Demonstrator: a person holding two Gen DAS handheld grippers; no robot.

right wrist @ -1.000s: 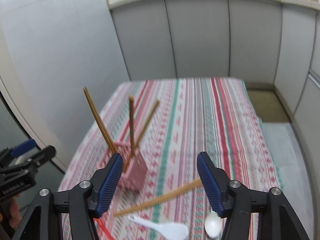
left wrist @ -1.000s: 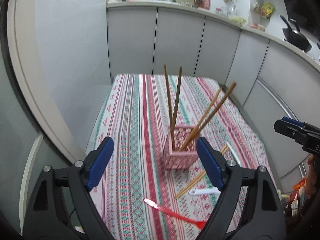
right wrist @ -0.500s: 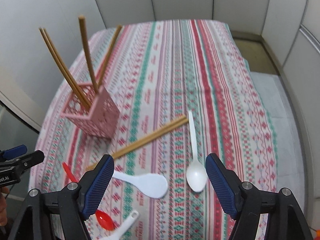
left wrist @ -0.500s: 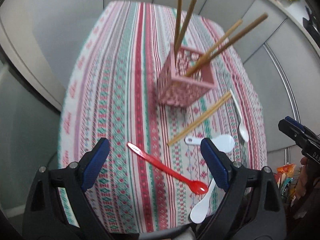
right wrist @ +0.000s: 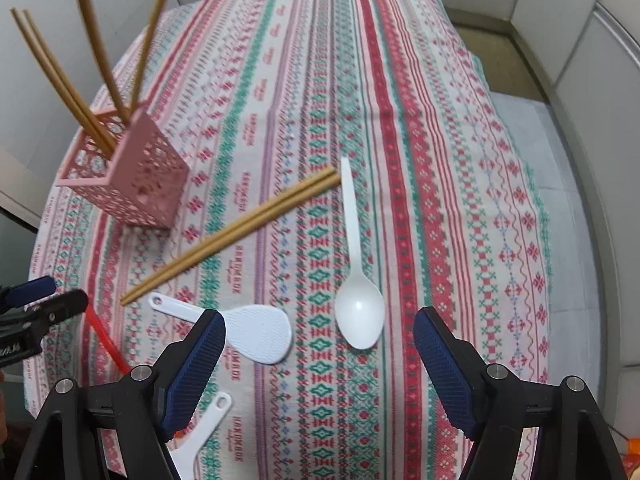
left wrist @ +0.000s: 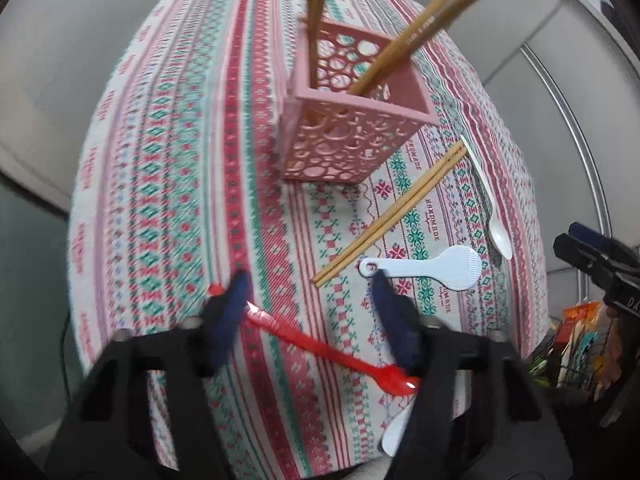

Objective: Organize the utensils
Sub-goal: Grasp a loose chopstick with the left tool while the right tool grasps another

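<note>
A: Where's the left gripper (left wrist: pixel 308 280)?
B: Over the long red plastic spoon (left wrist: pixel 320 346), whose handle runs between its blue pads; the jaws are closing, nothing pinched.
A: And the right gripper (right wrist: pixel 318 330)?
B: Jaws wide apart, empty. The white plastic spoon (right wrist: pixel 358 304) has its bowl between them, the white rice paddle (right wrist: pixel 256 336) beside the left pad. The pink perforated square holder (right wrist: pixel 128 178) sits well beyond.

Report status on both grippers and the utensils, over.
Left gripper closing over red spoon, not gripping. Right gripper open above white spoon. Pink holder has four chopsticks; nothing blocking.
</note>
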